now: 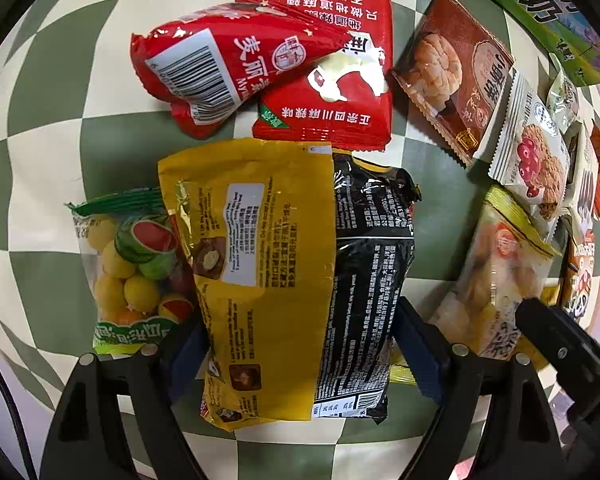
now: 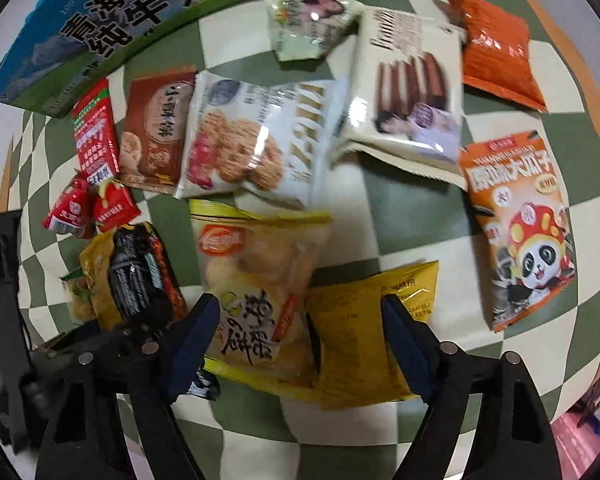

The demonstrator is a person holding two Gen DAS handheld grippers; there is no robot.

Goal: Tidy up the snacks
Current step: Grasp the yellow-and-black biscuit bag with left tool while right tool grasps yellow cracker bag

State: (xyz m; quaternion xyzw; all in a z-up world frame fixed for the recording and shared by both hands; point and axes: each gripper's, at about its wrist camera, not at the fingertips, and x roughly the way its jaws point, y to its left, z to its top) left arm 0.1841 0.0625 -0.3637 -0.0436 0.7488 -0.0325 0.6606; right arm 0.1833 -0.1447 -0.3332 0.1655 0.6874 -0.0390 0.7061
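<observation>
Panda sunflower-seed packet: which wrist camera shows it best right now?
The right wrist view. The panda sunflower-seed packet lies whole and unobstructed on the checkered cloth, its front print readable. In the left wrist view only a sliver shows at the right edge, behind other packets.

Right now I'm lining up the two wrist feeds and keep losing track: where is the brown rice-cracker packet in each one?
Left wrist view: the brown rice-cracker packet lies upper right, tilted, beside the white oat-cookie packet.
Right wrist view: the same packet sits left of centre, upright, its right edge under the white oat-cookie packet.
Shared landmark: the milk carton along the far edge.
</observation>
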